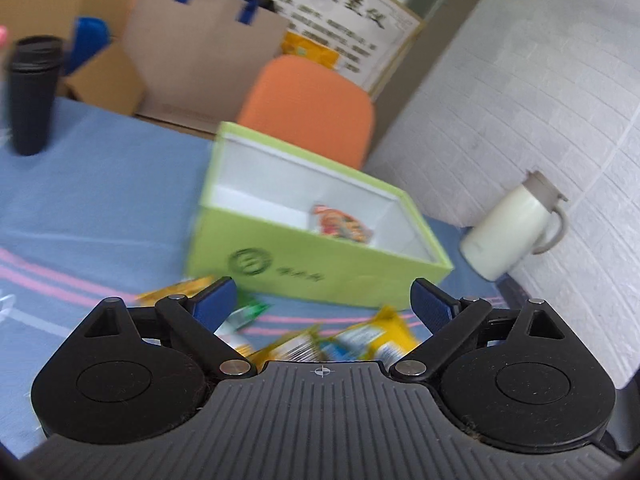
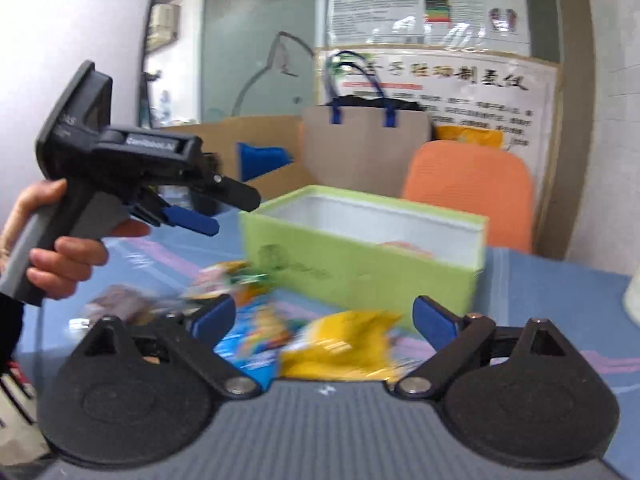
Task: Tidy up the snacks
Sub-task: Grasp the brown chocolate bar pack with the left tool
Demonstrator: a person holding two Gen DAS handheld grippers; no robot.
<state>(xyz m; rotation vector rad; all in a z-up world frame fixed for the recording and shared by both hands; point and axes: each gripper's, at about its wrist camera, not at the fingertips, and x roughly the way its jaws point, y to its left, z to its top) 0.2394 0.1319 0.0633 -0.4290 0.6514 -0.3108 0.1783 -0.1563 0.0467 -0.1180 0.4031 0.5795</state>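
A lime green box with a white inside stands open on the blue tablecloth; one red and orange snack packet lies in it. Several loose snack packets, yellow and green-white, lie in front of the box. My left gripper hovers over them, open, nothing between its blue pads. In the right wrist view the same box sits ahead. My right gripper is open above a blurred yellow packet and a blue one. The left gripper, held by a hand, shows at left.
A black cup stands at the far left of the table, a cream jug by the white wall at right. Behind the table are an orange chair, a brown paper bag and cardboard boxes.
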